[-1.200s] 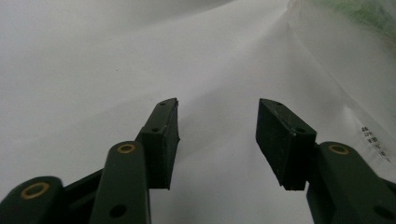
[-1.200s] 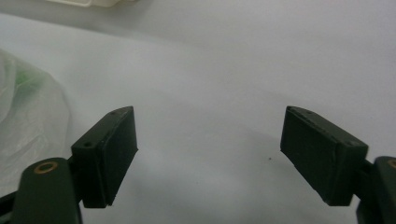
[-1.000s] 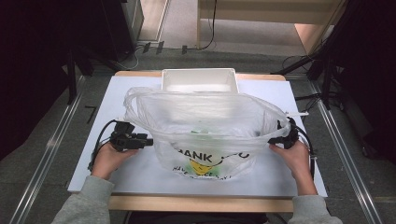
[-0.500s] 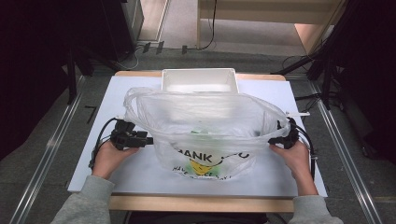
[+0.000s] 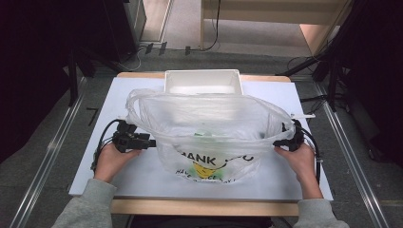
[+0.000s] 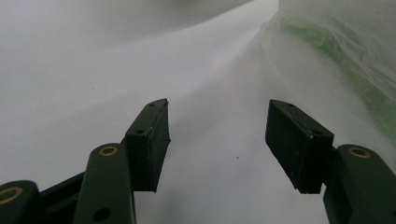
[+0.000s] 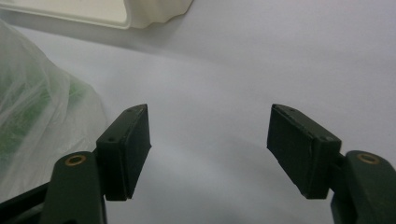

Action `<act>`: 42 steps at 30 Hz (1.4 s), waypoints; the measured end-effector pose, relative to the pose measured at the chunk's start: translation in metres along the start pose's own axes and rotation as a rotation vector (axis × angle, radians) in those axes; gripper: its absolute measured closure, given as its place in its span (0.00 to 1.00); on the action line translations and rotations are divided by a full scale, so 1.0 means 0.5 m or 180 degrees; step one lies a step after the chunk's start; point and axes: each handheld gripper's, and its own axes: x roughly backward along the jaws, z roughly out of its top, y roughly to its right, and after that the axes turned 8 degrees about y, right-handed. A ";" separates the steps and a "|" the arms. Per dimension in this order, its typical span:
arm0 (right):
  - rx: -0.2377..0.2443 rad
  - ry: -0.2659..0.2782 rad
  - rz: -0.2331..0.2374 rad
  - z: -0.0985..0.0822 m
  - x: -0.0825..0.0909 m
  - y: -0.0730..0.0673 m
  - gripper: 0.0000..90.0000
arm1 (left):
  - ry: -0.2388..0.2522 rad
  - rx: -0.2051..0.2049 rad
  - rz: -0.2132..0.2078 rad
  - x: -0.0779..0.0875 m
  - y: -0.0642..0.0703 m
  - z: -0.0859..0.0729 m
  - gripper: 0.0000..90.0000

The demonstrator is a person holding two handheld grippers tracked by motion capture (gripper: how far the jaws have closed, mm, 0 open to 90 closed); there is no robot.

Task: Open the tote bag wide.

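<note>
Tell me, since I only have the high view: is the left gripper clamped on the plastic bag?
Observer: No. The left gripper has just been opening. Its jaws stand wide with nothing between them, and the plastic bag lies off to one side.
Operator: And the right one?
Observer: The right gripper is open too, with only bare table between its jaws. The plastic bag lies beside one jaw, untouched.

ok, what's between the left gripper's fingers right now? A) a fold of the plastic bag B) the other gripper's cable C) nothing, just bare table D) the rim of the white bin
C: in the left gripper view the left gripper has its fingers spread wide over the bare white table, and the plastic bag lies off to one side, untouched.
</note>
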 end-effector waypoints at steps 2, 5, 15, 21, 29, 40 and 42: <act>-0.0018 0.0013 -0.0030 0.001 0.001 -0.001 0.36 | 0.0003 0.0007 0.0006 0.000 0.000 0.000 0.45; -0.0010 0.0020 -0.0032 0.002 0.003 -0.003 0.36 | -0.0005 0.0008 -0.0012 0.001 -0.001 0.000 0.45; -0.0040 -0.0024 0.0029 0.002 0.000 -0.004 0.36 | -0.0009 0.0011 -0.0014 -0.001 -0.002 0.000 0.45; -0.0050 -0.0106 0.0085 0.000 -0.005 -0.007 0.35 | -0.0030 0.0023 -0.0026 -0.004 -0.001 -0.001 0.45; -0.0011 -0.0069 0.0178 0.000 -0.004 -0.008 0.40 | -0.0056 0.0023 -0.0040 -0.006 0.000 0.000 0.45; 0.0124 0.0140 0.0499 0.031 0.060 -0.016 0.50 | 0.0060 0.0016 -0.0235 0.063 0.020 0.038 0.67; 0.0131 0.0139 0.0569 0.045 0.071 -0.013 0.52 | 0.0072 -0.0050 -0.0283 0.070 0.029 0.048 0.69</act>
